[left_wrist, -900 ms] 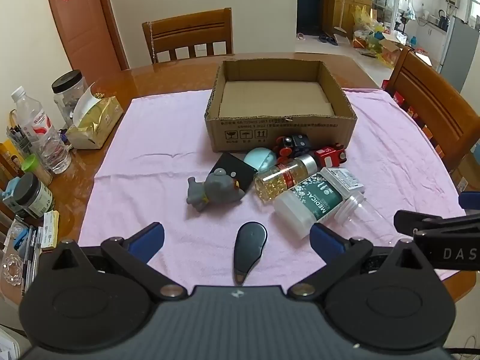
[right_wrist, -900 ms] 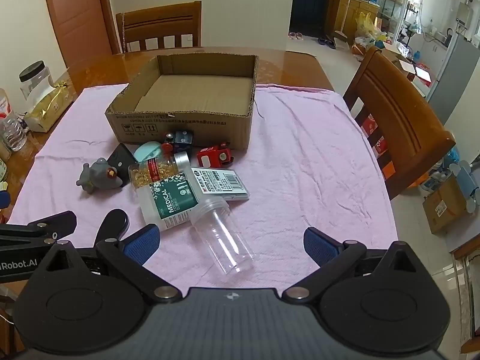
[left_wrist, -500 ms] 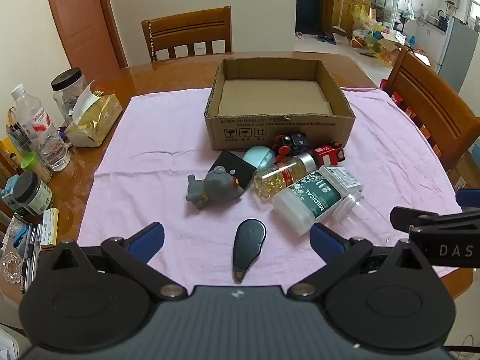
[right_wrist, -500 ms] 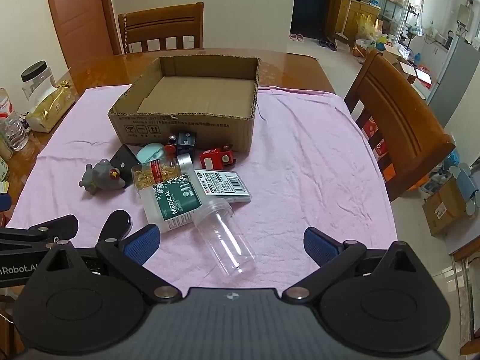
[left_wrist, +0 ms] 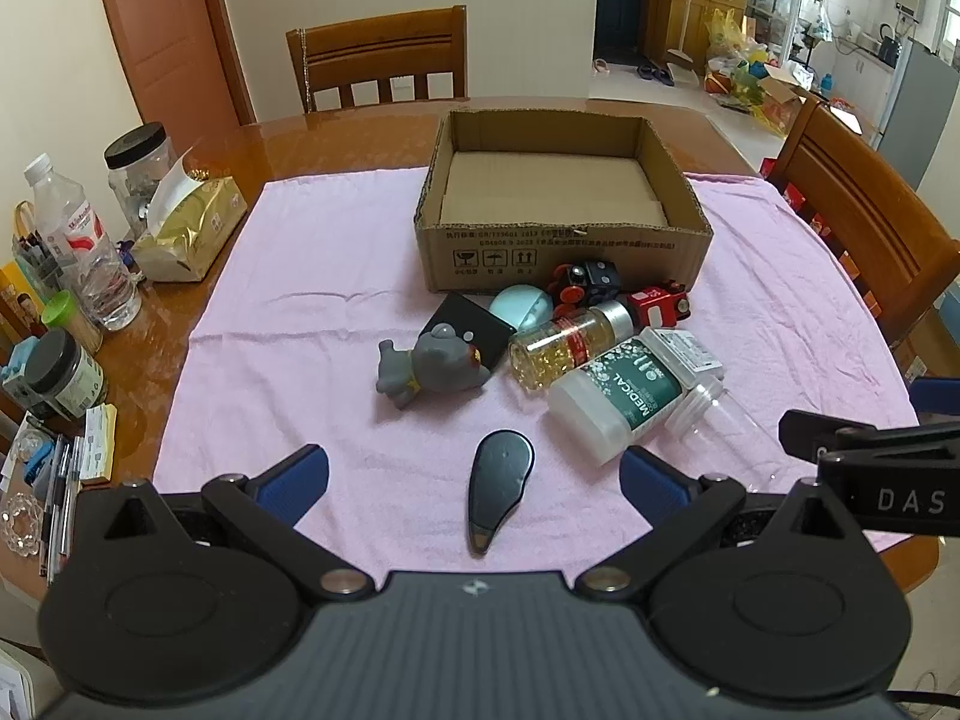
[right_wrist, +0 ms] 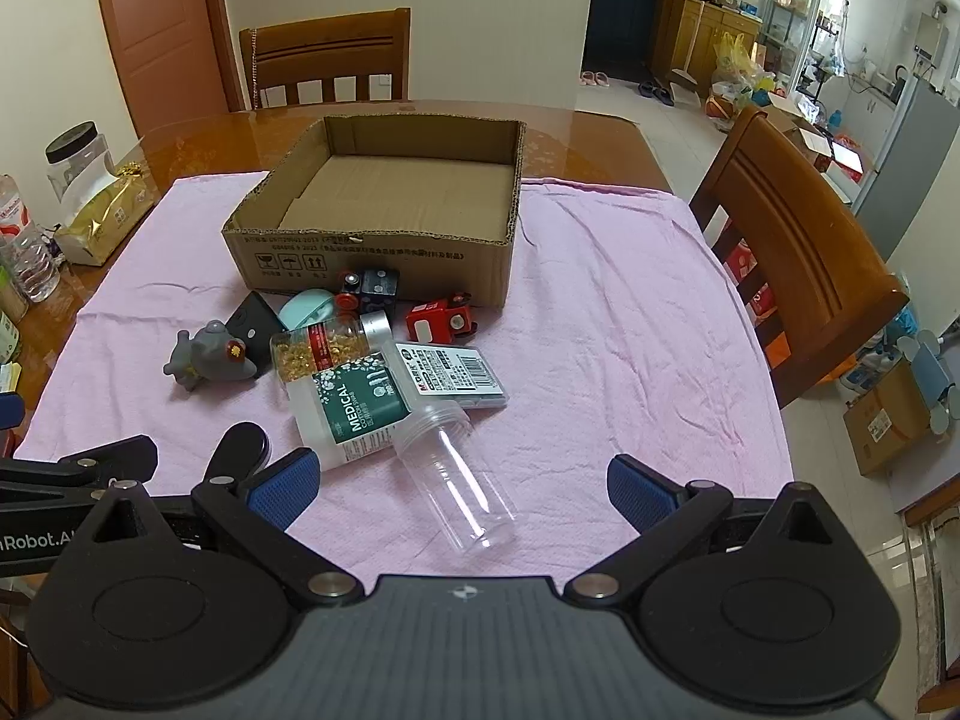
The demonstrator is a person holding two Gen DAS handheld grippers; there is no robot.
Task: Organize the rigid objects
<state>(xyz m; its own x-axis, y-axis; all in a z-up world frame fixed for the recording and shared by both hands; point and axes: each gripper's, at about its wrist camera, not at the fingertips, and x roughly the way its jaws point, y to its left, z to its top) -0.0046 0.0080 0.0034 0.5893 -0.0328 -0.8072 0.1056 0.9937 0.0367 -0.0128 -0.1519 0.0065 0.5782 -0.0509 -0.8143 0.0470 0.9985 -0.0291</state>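
Note:
An empty cardboard box (left_wrist: 564, 243) (right_wrist: 384, 246) sits on the pink cloth. In front of it lies a pile: a grey toy animal (left_wrist: 429, 363) (right_wrist: 207, 354), a black teardrop-shaped item (left_wrist: 501, 480), a capsule bottle (left_wrist: 570, 342) (right_wrist: 324, 345), a green MEDICAL container (left_wrist: 618, 396) (right_wrist: 354, 411), a clear plastic jar (right_wrist: 456, 474), a flat labelled case (right_wrist: 450, 372) and toy cars (left_wrist: 657, 306) (right_wrist: 441, 318). My left gripper (left_wrist: 474, 477) is open above the black item. My right gripper (right_wrist: 459, 483) is open around the clear jar, not touching it.
Bottles, jars and a gold tissue pack (left_wrist: 189, 228) crowd the table's left side. Wooden chairs stand at the back (left_wrist: 378, 54) and at the right (right_wrist: 798, 276). Each gripper's side shows at the edge of the other's view.
Both grippers have crept slightly forward and lower toward the pile. Nothing was grasped or moved.

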